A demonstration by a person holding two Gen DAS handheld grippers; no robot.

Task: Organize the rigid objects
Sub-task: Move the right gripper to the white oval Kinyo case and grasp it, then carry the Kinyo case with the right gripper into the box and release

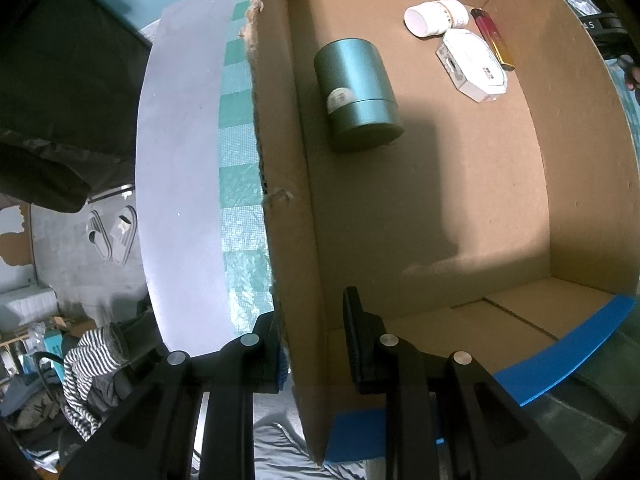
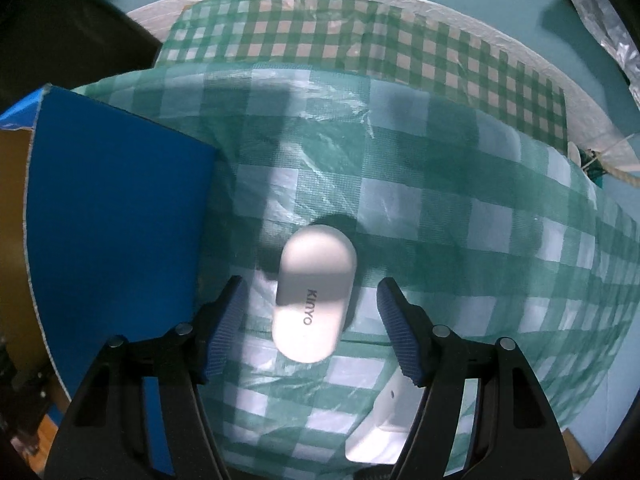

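1. The left gripper (image 1: 312, 344) straddles the torn side wall of the cardboard box (image 1: 288, 200), one finger outside and one inside; whether its jaws actually pinch the wall I cannot tell.
2. Inside the box, a green tin (image 1: 356, 94) lies on its side near that wall.
3. Further in, toward the far corner, a white bottle (image 1: 436, 17) lies on its side, with a white flat pack (image 1: 474, 65) just beside it and a red and yellow lighter (image 1: 493, 38) along the pack's far edge.
4. The right gripper (image 2: 310, 322) hangs over the green checked tablecloth (image 2: 460, 208) with its jaws wide apart.
5. A white oval case (image 2: 314, 294) marked "kinyo" lies flat on the cloth between the blue finger pads (image 2: 226, 326), touching neither.
6. A second white object (image 2: 380, 428) sits on the cloth near the right finger, partly hidden behind it.
7. The box's blue outer side (image 2: 116, 208) stands just left of the case.
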